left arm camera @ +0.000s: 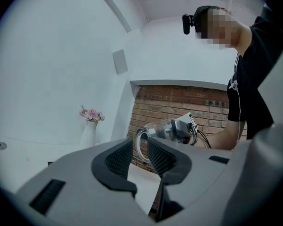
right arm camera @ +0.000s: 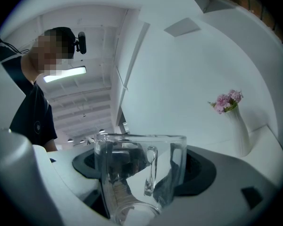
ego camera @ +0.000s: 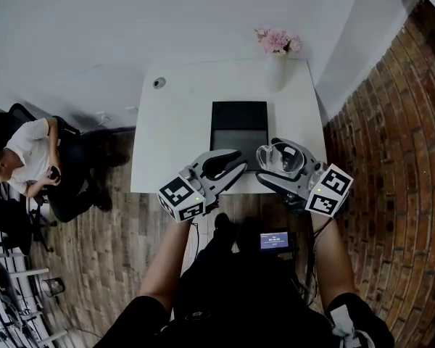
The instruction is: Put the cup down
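Note:
A clear glass cup (right arm camera: 139, 173) with a handle sits between the jaws of my right gripper (right arm camera: 139, 175), which is shut on it. In the head view the cup (ego camera: 281, 158) hangs in the right gripper (ego camera: 279, 167) over the near edge of the white table (ego camera: 181, 122), beside a black mat (ego camera: 238, 125). My left gripper (ego camera: 228, 164) is open and empty, just left of the cup at the table's near edge. From the left gripper view, the cup (left arm camera: 156, 131) shows beyond the left gripper (left arm camera: 139, 157).
A white vase of pink flowers (ego camera: 278, 53) stands at the table's far right corner. A small round grommet (ego camera: 159, 83) sits at the far left. A brick wall (ego camera: 391, 158) runs along the right. A seated person (ego camera: 36, 162) is left of the table.

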`<state>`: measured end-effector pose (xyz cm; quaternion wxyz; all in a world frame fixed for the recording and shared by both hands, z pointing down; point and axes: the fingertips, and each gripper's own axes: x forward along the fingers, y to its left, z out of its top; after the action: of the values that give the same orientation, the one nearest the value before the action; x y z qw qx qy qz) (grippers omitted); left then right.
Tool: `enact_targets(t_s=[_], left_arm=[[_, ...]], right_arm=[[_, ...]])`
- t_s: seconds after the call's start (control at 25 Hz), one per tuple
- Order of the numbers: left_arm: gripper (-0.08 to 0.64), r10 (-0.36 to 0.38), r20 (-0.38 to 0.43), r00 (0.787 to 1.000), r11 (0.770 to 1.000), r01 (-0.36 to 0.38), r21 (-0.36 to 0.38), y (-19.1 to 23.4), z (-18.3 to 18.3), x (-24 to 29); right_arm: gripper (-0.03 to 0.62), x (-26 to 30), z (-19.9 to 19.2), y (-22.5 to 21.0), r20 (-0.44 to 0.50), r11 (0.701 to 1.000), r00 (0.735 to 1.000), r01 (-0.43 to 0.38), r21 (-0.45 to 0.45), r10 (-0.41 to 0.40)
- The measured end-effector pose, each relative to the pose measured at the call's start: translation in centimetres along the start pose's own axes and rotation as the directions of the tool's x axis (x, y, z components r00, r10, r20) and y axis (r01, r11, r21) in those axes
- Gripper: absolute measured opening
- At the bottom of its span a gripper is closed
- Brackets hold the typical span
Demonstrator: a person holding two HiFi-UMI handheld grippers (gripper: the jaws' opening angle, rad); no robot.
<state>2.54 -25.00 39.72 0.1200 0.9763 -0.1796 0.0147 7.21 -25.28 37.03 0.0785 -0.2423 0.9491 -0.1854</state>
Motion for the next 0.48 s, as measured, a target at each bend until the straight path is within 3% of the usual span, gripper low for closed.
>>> enact_targets(t_s=[0.48], left_arm=[[0.104, -0.045, 0.026, 0.999, 0.999, 0.045, 0.012, 1.2, 1.1, -1.1]], right_arm=[[0.429, 2.2, 0.4, 0.8, 0.009, 0.999, 0.999, 0.033, -0.021, -0.033]])
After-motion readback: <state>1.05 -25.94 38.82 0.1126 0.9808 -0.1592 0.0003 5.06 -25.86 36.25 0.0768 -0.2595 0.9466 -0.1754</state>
